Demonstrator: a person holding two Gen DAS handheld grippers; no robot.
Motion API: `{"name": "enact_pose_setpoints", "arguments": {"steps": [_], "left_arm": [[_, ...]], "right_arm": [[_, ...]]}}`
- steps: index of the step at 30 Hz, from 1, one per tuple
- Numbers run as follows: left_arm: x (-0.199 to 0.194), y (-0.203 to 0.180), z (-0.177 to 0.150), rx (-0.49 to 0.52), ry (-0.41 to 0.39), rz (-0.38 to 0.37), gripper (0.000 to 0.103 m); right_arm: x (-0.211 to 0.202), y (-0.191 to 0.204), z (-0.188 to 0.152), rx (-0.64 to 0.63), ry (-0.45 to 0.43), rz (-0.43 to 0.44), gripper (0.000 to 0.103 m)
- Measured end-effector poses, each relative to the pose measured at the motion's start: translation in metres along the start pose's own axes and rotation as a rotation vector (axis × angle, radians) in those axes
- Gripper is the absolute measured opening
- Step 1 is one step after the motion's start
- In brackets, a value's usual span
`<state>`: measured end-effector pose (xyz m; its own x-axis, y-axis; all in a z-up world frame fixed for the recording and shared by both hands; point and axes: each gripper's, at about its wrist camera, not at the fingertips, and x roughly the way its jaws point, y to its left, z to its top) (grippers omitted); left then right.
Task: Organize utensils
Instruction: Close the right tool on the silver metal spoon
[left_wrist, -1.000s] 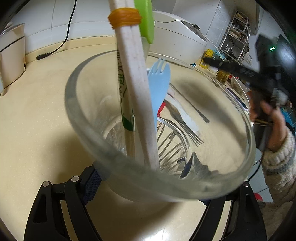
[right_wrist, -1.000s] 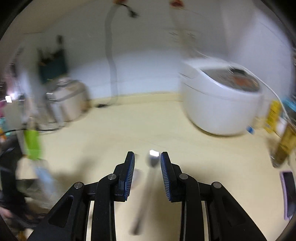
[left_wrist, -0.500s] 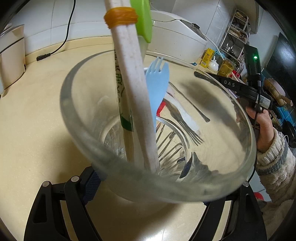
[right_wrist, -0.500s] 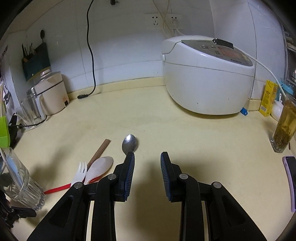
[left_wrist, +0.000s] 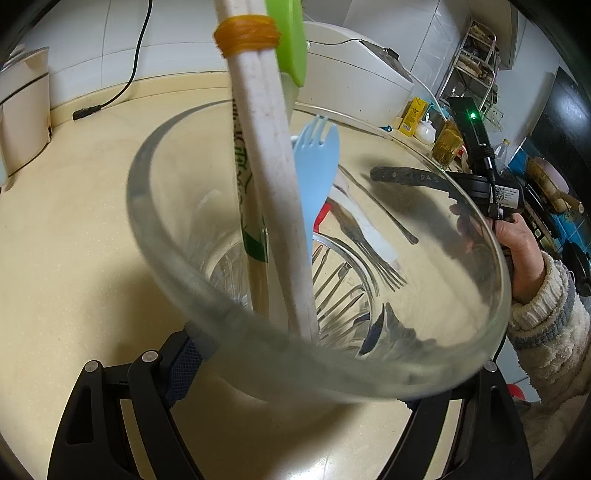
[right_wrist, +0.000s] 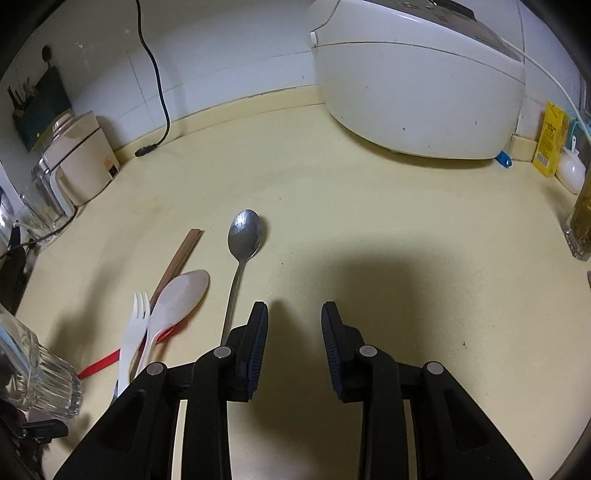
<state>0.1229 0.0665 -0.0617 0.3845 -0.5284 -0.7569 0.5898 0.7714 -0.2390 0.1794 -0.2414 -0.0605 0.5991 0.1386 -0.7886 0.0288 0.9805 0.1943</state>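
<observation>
My left gripper (left_wrist: 295, 354) is shut on a clear glass (left_wrist: 424, 373) that fills the left wrist view. In it stand white chopsticks (left_wrist: 269, 173) bound with an orange band, a green utensil (left_wrist: 291, 40) and a light blue fork (left_wrist: 317, 162). My right gripper (right_wrist: 294, 332) is open and empty, low over the counter. Just left of it lie a metal spoon (right_wrist: 242, 243), a white plastic spoon (right_wrist: 177, 295), a white fork (right_wrist: 135, 332), brown chopsticks (right_wrist: 177, 262) and a red utensil (right_wrist: 99, 365). The glass (right_wrist: 40, 373) stands at the far left.
A white rice cooker (right_wrist: 417, 74) stands at the back right of the cream counter (right_wrist: 406, 229). A beige appliance (right_wrist: 81, 158) and a black cable (right_wrist: 155, 81) are at the back left. A yellow carton (right_wrist: 552, 138) and a jar (right_wrist: 581, 221) stand at the right edge.
My right gripper has swung and come down toward the counter, beside the loose utensils. The left gripper still holds the glass, nearly unmoved.
</observation>
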Motion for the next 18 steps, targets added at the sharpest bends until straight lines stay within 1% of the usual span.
{"name": "enact_pose_setpoints", "arguments": {"steps": [10, 12, 14, 16, 18], "left_arm": [[0.000, 0.000, 0.000, 0.000, 0.000, 0.001, 0.087], [0.000, -0.001, 0.000, 0.002, 0.001, 0.002, 0.087], [0.000, -0.002, 0.001, 0.004, 0.002, 0.005, 0.087], [0.000, -0.003, 0.001, 0.004, 0.002, 0.005, 0.087], [0.000, -0.003, 0.001, 0.005, 0.002, 0.006, 0.087]], "right_arm": [[0.003, 0.004, -0.002, -0.012, 0.002, -0.007, 0.030], [0.004, 0.007, -0.001, -0.027, 0.005, 0.011, 0.030], [0.008, 0.011, 0.002, -0.050, 0.009, 0.019, 0.030], [0.013, 0.015, 0.007, -0.071, 0.011, 0.005, 0.031], [0.018, 0.014, 0.013, -0.062, 0.009, 0.013, 0.031]]}}
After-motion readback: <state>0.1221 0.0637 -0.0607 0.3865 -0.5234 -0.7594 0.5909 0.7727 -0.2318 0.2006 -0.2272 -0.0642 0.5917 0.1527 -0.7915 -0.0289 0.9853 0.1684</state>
